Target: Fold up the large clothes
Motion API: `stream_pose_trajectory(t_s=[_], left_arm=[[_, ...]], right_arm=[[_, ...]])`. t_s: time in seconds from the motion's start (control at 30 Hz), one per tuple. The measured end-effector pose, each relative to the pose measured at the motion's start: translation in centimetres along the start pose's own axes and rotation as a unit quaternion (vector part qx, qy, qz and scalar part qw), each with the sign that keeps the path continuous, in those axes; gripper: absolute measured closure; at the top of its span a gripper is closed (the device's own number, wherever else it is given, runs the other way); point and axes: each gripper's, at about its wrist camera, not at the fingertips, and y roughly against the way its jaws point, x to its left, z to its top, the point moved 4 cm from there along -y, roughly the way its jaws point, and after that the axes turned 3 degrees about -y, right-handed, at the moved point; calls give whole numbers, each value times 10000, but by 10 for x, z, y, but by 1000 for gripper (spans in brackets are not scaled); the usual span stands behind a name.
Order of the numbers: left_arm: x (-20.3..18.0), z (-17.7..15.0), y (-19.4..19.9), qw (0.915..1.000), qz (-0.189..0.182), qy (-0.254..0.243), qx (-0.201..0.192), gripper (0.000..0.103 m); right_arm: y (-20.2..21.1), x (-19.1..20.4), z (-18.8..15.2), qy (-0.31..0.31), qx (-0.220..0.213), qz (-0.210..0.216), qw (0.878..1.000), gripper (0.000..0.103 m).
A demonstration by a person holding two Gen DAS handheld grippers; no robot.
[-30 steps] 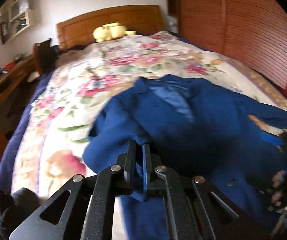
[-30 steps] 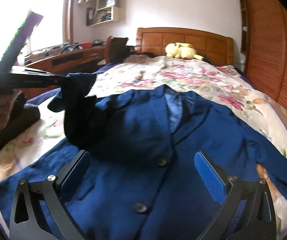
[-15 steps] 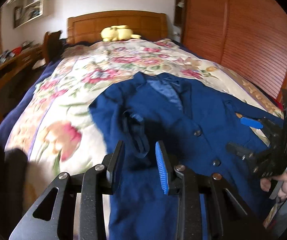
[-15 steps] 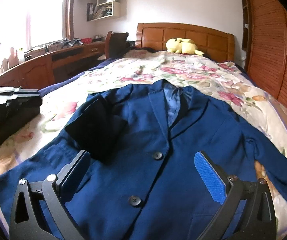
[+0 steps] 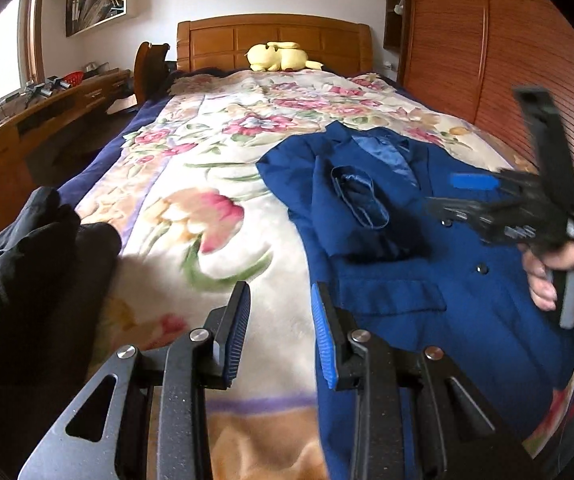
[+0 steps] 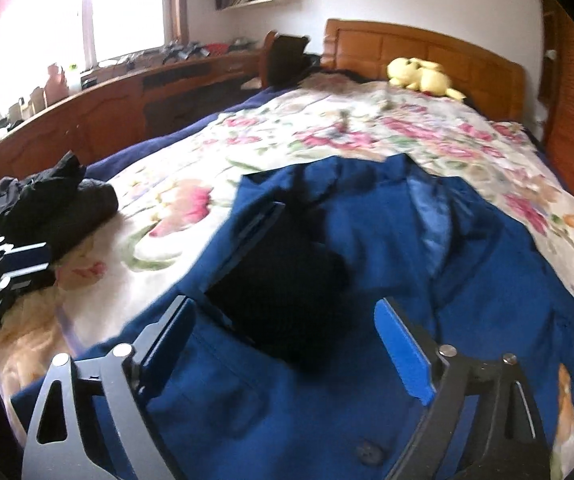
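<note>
In the left wrist view, one blue jacket (image 5: 399, 248) lies flat on the bed (image 5: 215, 184), front side up, on the right half of the flowery blanket. Its collar points to the far end. One sleeve (image 5: 361, 200) is folded across its chest, with the shiny lining showing at the cuff. Two dark buttons show down its front, and one pocket flap is near its bottom. The left gripper (image 5: 281, 328) has its jaws a little way apart, with nothing between them. They hang over the blanket, right at the jacket's left edge. The right gripper (image 5: 475, 196) is over the jacket's right side, blurry, held by one hand (image 5: 563, 284). One yellow plush toy (image 5: 279, 56) sits far off by the headboard. One pile of black clothes (image 5: 27, 264) lies at the near left.

In the right wrist view, the jacket fills the near middle of the bed. The folded sleeve looks very dark here. One button shows near the bottom. The right gripper (image 6: 287, 340) has its jaws spread wide and they have just been closing a bit. The jacket lies under them, and they pinch nothing.
</note>
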Motion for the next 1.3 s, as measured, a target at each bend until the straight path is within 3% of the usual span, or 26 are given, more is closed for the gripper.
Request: stream_pose_trajectory(t_s=[0.23,0.27,0.37,0.47,0.7,1.0,1.3], left_arm=[[2,-6,14,9999,-108,-38,-91,71],[2,-7,15,9999,-114,-50,-95,71],[3,-9,17,9998,-193,-22,-84,71],[2,-10,18,9994,-341,-2,-67,71],[-7,-2,22,9988,-450,-75,-182,71],[-19,2,19,9979,-611,-104,-197,71],[-27,6,15,9972,-705,-113,-205,71]], right_arm=[[-65,17,13,94,702,-48,9975,34],[-75,15,14,121,819,-151,9964,43],[-90,4,11,0,1082,-275,9938,85],[-72,-9,16,-94,836,-276,9961,95],[6,-44,17,18,198,-744,9970,97],[103,-69,-26,-118,-348,-1091,9933,97],[147,-61,-67,-316,-595,-1487,9866,97]])
